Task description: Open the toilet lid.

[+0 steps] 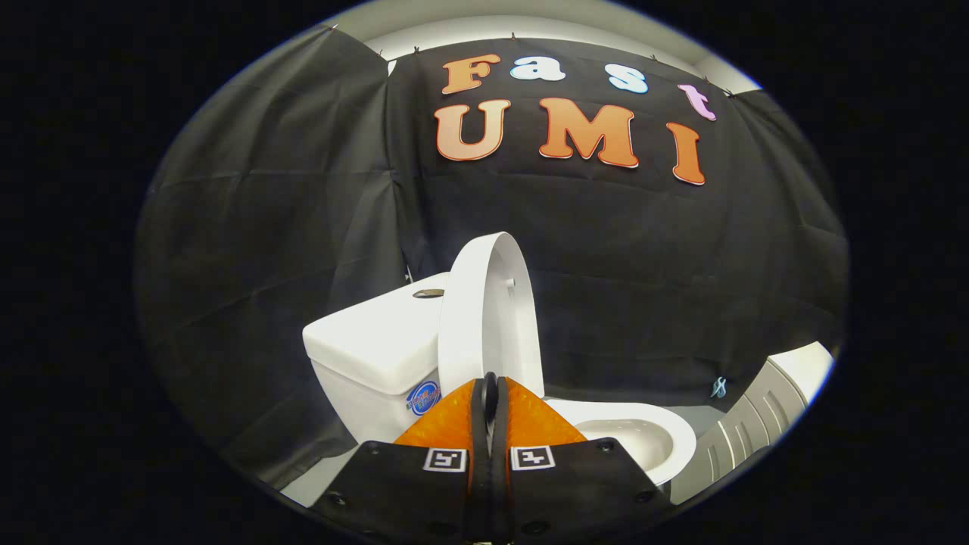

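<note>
The white toilet lid (484, 310) stands raised, nearly upright, leaning back toward the white tank (371, 344). Its inner side faces the open bowl and seat (651, 439) to the right of the fingers. My gripper (490, 393) is shut, its two fingers pressed together with nothing visibly held between them. The tips sit just in front of the lid's lower edge. Whether they touch the lid I cannot tell.
A flush button (428, 293) sits on top of the tank. Black cloth (265, 227) closes in the booth behind and to the left of the toilet. A white and grey ribbed object (764, 416) stands beyond the bowl on the right, on the pale floor (318, 484).
</note>
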Tool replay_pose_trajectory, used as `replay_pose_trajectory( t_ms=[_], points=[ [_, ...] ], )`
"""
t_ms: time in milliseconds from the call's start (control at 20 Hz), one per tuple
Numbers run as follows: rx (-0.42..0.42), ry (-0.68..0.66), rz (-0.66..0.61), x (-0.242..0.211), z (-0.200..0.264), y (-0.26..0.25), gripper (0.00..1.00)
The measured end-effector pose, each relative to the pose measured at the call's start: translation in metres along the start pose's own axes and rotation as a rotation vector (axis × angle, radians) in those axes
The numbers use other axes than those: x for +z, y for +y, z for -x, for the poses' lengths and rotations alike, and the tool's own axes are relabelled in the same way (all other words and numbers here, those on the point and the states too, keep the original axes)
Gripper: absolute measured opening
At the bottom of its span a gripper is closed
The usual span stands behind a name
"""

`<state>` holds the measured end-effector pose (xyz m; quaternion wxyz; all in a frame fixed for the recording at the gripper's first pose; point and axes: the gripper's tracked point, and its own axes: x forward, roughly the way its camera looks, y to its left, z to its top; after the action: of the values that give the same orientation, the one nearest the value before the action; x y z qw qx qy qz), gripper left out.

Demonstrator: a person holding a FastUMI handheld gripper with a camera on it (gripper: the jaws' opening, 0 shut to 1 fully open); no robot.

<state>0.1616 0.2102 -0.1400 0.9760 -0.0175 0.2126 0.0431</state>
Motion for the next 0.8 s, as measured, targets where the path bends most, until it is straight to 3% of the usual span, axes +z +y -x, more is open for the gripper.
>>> replay_pose_trajectory(
  t_ms=[450, 800],
  points=[
    [-0.159, -0.032, 0.164, -0.002, -0.001, 0.015, 0.08],
    [-0.133, -0.067, 0.149, 0.001, 0.011, 0.011, 0.08]
  ],
)
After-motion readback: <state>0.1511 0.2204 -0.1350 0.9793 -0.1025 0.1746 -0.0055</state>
